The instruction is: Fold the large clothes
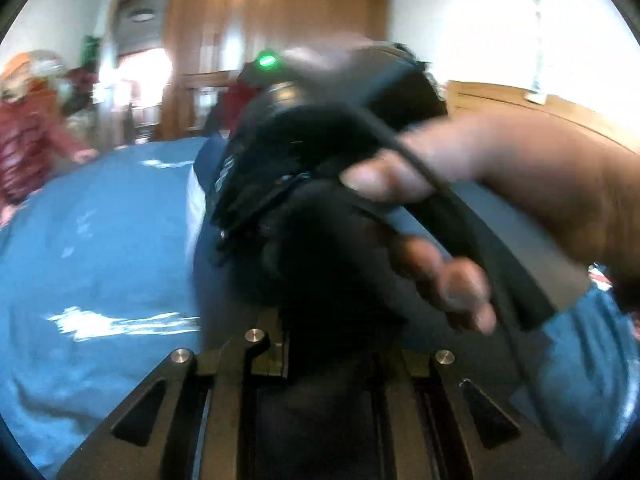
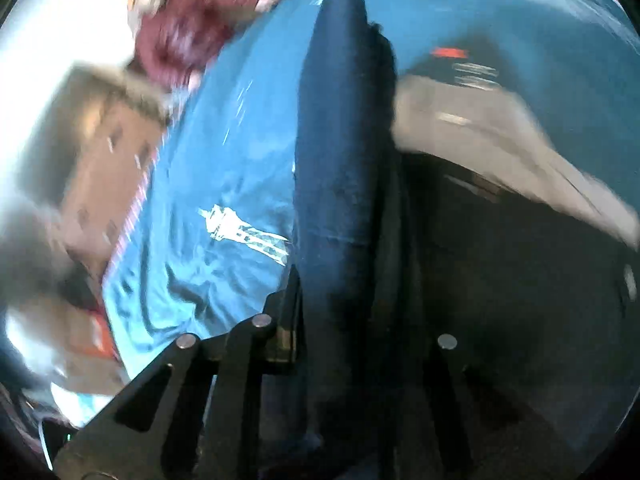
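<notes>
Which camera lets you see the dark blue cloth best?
The right wrist view. There the dark blue cloth runs as a long raised fold up the middle, from the right gripper over the lighter blue sheet. The left wrist view shows only a blurred strip beside the other gripper and a hand.

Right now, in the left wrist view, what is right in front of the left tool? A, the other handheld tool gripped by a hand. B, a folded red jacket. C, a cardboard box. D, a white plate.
A: the hand grips the other tool's dark body, with a green light on top, above the blue sheet.
</notes>
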{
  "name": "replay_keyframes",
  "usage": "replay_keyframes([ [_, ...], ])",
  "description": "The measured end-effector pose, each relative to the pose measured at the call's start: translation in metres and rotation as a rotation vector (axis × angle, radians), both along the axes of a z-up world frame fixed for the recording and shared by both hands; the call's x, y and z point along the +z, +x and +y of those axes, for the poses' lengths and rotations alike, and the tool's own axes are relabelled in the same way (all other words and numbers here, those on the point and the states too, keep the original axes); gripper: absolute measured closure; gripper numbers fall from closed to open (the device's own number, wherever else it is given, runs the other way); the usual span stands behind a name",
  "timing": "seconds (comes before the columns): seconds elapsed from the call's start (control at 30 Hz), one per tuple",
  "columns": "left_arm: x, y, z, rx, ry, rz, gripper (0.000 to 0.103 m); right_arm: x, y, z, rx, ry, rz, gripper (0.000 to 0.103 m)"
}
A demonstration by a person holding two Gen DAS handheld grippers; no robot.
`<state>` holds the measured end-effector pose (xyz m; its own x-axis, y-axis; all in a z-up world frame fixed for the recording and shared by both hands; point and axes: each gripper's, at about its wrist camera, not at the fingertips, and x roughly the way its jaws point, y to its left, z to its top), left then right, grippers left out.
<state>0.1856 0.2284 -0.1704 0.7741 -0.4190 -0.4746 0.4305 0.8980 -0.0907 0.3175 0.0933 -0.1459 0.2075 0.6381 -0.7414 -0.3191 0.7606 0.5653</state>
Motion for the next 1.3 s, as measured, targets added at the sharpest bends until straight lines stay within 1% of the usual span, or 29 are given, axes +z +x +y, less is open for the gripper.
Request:
replay_keyframes([
  [0.1, -0.005, -0.001, -0.055, -0.144, 0.016, 0.033, 0.09, -0.021, -0.013, -0.081, -0.091, 0.08, 0.016, 0.091],
  [0.13, -0.009, 0.0, -0.074, -0.187, 0.022, 0.053, 0.087, -0.033, -0.017, -0.109, -0.119, 0.096, 0.044, 0.091],
  [0.17, -0.016, 0.003, -0.097, -0.235, 0.027, 0.085, 0.084, -0.04, -0.018, -0.119, -0.134, 0.099, 0.057, 0.091],
  [0.23, -0.026, 0.008, -0.128, -0.282, 0.043, 0.127, 0.082, -0.056, -0.022, -0.152, -0.166, 0.103, 0.078, 0.091],
  [0.3, -0.037, 0.013, -0.163, -0.326, 0.062, 0.171, 0.081, -0.071, -0.026, -0.169, -0.18, 0.123, 0.105, 0.091],
  [0.4, -0.051, 0.022, -0.192, -0.353, 0.098, 0.225, 0.075, -0.094, -0.025, -0.175, -0.185, 0.15, 0.139, 0.091],
  [0.43, -0.058, 0.026, -0.202, -0.357, 0.117, 0.247, 0.073, -0.103, -0.024, -0.177, -0.179, 0.16, 0.152, 0.091],
  [0.47, -0.066, 0.024, -0.209, -0.359, 0.136, 0.267, 0.067, -0.105, -0.021, -0.176, -0.175, 0.171, 0.161, 0.091],
  [0.5, -0.073, 0.028, -0.217, -0.359, 0.161, 0.29, 0.066, -0.11, -0.022, -0.176, -0.173, 0.194, 0.171, 0.091],
  [0.53, -0.079, 0.029, -0.214, -0.361, 0.171, 0.295, 0.064, -0.112, -0.022, -0.175, -0.177, 0.232, 0.187, 0.091],
  [0.6, -0.074, 0.021, -0.213, -0.379, 0.19, 0.291, 0.061, -0.113, -0.029, -0.175, -0.195, 0.282, 0.213, 0.088],
  [0.63, -0.069, 0.013, -0.208, -0.391, 0.199, 0.287, 0.06, -0.112, -0.035, -0.18, -0.202, 0.29, 0.225, 0.086],
  [0.67, -0.062, 0.002, -0.201, -0.398, 0.203, 0.272, 0.06, -0.11, -0.04, -0.185, -0.2, 0.291, 0.231, 0.083],
  [0.7, -0.058, -0.01, -0.185, -0.396, 0.202, 0.251, 0.06, -0.106, -0.048, -0.184, -0.194, 0.287, 0.235, 0.076],
  [0.73, -0.052, -0.025, -0.169, -0.388, 0.196, 0.226, 0.06, -0.102, -0.06, -0.183, -0.179, 0.277, 0.241, 0.072],
  [0.8, -0.039, -0.053, -0.133, -0.346, 0.169, 0.182, 0.059, -0.095, -0.073, -0.183, -0.155, 0.252, 0.24, 0.055],
  [0.87, -0.028, -0.073, -0.096, -0.278, 0.144, 0.156, 0.056, -0.088, -0.09, -0.182, -0.137, 0.233, 0.234, 0.05],
  [0.9, -0.026, -0.083, -0.076, -0.23, 0.141, 0.141, 0.055, -0.086, -0.097, -0.18, -0.135, 0.23, 0.237, 0.048],
  [0.93, -0.025, -0.087, -0.067, -0.203, 0.136, 0.139, 0.055, -0.084, -0.101, -0.18, -0.132, 0.227, 0.239, 0.047],
  [0.97, -0.026, -0.091, -0.05, -0.156, 0.12, 0.14, 0.055, -0.083, -0.107, -0.181, -0.131, 0.218, 0.24, 0.047],
  [1.0, -0.026, -0.093, -0.042, -0.129, 0.112, 0.139, 0.054, -0.081, -0.11, -0.179, -0.134, 0.212, 0.238, 0.045],
  [1.03, -0.03, -0.092, -0.033, -0.099, 0.108, 0.145, 0.051, -0.078, -0.114, -0.179, -0.138, 0.213, 0.231, 0.044],
  [1.07, -0.036, -0.087, -0.027, -0.079, 0.108, 0.173, 0.049, -0.078, -0.118, -0.18, -0.14, 0.214, 0.229, 0.041],
  [1.17, -0.05, -0.069, -0.023, -0.06, 0.113, 0.192, 0.049, -0.086, -0.123, -0.175, -0.137, 0.218, 0.254, 0.04],
  [1.2, -0.052, -0.06, -0.027, -0.063, 0.111, 0.195, 0.049, -0.088, -0.126, -0.171, -0.135, 0.213, 0.25, 0.045],
  [1.23, -0.055, -0.055, -0.029, -0.064, 0.114, 0.187, 0.049, -0.087, -0.127, -0.172, -0.14, 0.185, 0.231, 0.053],
  [1.27, -0.057, -0.041, -0.033, -0.068, 0.124, 0.183, 0.048, -0.087, -0.123, -0.179, -0.151, 0.143, 0.21, 0.092],
  [1.3, -0.061, -0.031, -0.041, -0.065, 0.151, 0.188, 0.048, -0.091, -0.123, -0.186, -0.184, 0.138, 0.209, 0.097],
])
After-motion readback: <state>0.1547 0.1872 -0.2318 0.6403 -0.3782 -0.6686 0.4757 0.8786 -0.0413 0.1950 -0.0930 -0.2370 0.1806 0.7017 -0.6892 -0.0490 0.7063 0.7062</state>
